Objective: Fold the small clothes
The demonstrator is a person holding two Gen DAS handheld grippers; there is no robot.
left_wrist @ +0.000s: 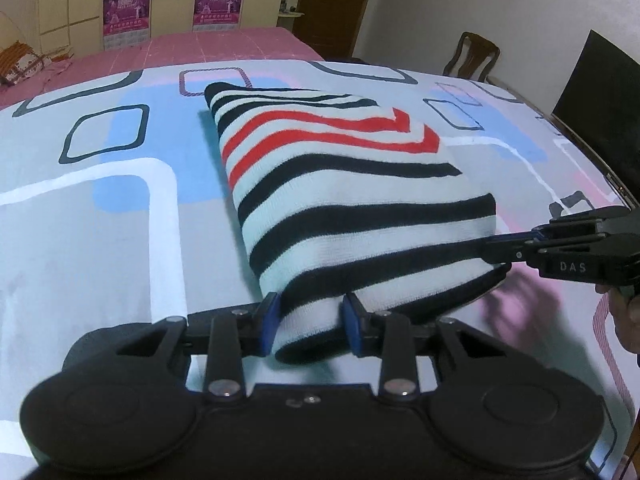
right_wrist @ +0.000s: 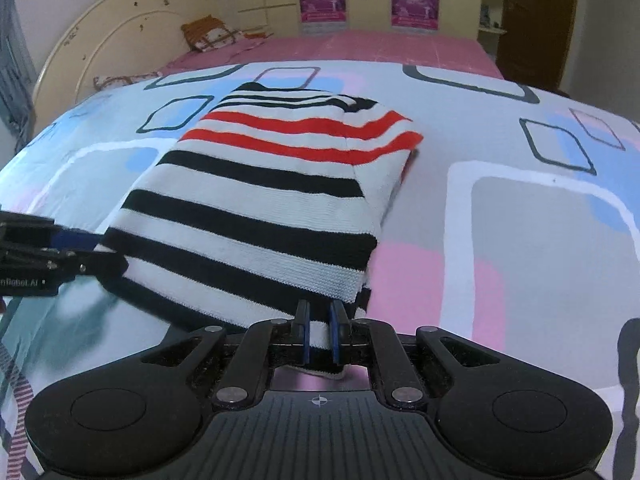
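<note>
On the bed's patterned sheet [left_wrist: 120,216], near its front edge, a striped sweater [left_wrist: 352,184] is lying partly folded, its sleeves already tucked in so it is forming a narrow block. The left hand-held gripper [left_wrist: 308,322] is clamping the sweater's near left corner, its blue pads pressing a thick bunch of doubled fabric, which is why they are standing somewhat apart. The right hand-held gripper [right_wrist: 319,330] is pinching the near right corner with its pads almost together on a thinner layer. Holding both hem corners at once is probably meant to keep the edge straight while the bottom half is being carried toward the collar end.

Looking from the left wrist, the right tool is showing from the side, reaching into the hem, with part of a hand [left_wrist: 624,316] behind it. Looking from the right wrist, the folded-in sleeve seam and the headboard [right_wrist: 100,40] are showing, along with the sweater's raw zigzag hem edge [right_wrist: 320,286].
</note>
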